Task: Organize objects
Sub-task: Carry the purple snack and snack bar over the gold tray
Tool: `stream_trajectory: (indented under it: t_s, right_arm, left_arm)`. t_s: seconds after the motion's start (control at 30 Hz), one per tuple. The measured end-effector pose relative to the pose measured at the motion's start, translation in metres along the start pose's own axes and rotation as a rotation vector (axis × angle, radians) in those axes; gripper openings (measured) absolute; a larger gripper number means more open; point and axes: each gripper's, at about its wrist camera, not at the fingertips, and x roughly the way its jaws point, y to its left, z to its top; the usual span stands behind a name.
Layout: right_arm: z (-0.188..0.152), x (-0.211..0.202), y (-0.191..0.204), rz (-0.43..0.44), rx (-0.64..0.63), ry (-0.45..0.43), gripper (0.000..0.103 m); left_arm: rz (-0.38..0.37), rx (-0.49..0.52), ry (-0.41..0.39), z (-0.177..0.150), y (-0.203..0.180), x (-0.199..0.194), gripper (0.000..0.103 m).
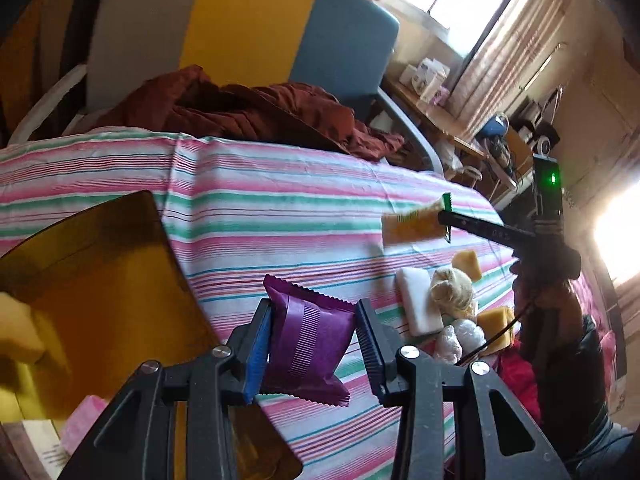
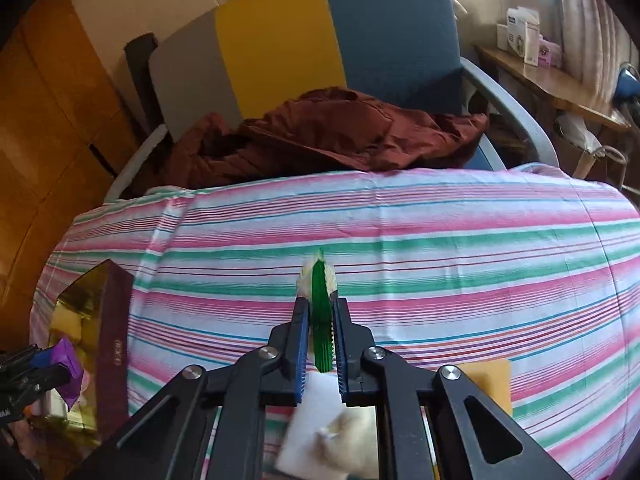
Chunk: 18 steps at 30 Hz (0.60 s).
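Observation:
My left gripper (image 1: 314, 320) is shut on a purple snack packet (image 1: 308, 344) and holds it above the striped bed sheet (image 1: 280, 208), beside an amber translucent box (image 1: 100, 280) at the left. My right gripper (image 2: 320, 320) is shut on the green sealed edge of an orange-yellow packet (image 2: 319, 292); the packet also shows in the left wrist view (image 1: 412, 226), held in the air over the bed. In the right wrist view the box (image 2: 96, 328) stands at the far left, with the left gripper and its purple packet (image 2: 66, 364) over it.
A heap lies on the sheet at the right: a white bar (image 1: 418, 304), yellow sponges (image 1: 468, 264), a cream cloth bundle (image 1: 452, 286) and a clear wrapped lump (image 1: 460, 338). A maroon cloth (image 1: 240, 112) lies on a chair (image 1: 248, 28) behind the bed. A cluttered desk (image 1: 440, 116) stands at the right.

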Motion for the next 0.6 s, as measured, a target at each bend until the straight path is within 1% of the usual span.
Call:
stream_trajectory:
  t_s: [0.23,0.37,0.5,0.6]
  right_arm:
    - [-0.004,-0.011,0.031,0.015,-0.035,-0.006,0.010]
    - [-0.006,-0.021,0.054,0.036,-0.068,-0.018,0.010]
    - [-0.002,-0.034,0.088,0.082,-0.119,-0.045,0.010]
    - [0.002,-0.046,0.126,0.142,-0.169,-0.069,0.010]
  left_arm:
    - [-0.007,-0.038,-0.044,-0.007,0.017,-0.027,0.041]
    - [-0.009,-0.060,-0.075,-0.013,0.028,-0.045,0.041]
    - [0.009,-0.100,-0.125,-0.020,0.051,-0.076,0.041]
    - [0.032,-0.133,-0.167,-0.025,0.071,-0.099,0.041]
